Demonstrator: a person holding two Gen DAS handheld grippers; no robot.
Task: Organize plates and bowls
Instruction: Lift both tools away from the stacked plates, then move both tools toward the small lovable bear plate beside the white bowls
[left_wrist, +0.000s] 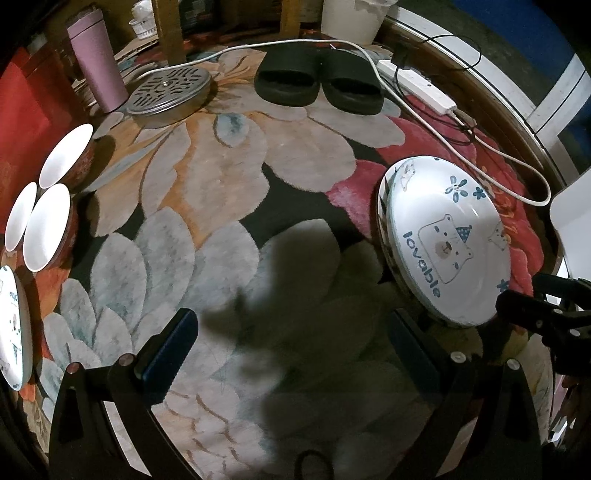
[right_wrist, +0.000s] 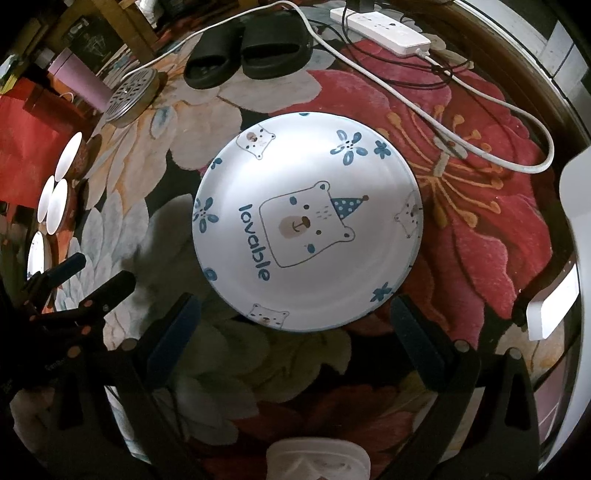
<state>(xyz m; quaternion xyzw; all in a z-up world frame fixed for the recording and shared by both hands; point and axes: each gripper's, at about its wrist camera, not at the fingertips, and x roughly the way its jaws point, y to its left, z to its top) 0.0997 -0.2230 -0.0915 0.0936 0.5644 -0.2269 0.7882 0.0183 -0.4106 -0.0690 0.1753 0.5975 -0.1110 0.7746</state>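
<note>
Right gripper (right_wrist: 291, 325) is spread wide and empty, and so is the left gripper (left_wrist: 291, 339). The bear plate (right_wrist: 308, 221) tops a small stack on the rug (right_wrist: 480, 229), just ahead at 12 o'clock. It's probably glazed ceramic: stiff, slick and chippable, so pinch the near rim. Bowls (left_wrist: 48, 229) sit off at 9 o'clock, with open rug between.

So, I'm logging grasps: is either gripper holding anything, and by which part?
Nothing is held. The left gripper and right gripper are both open; the bear plate lies on the rug, ungripped.
</note>
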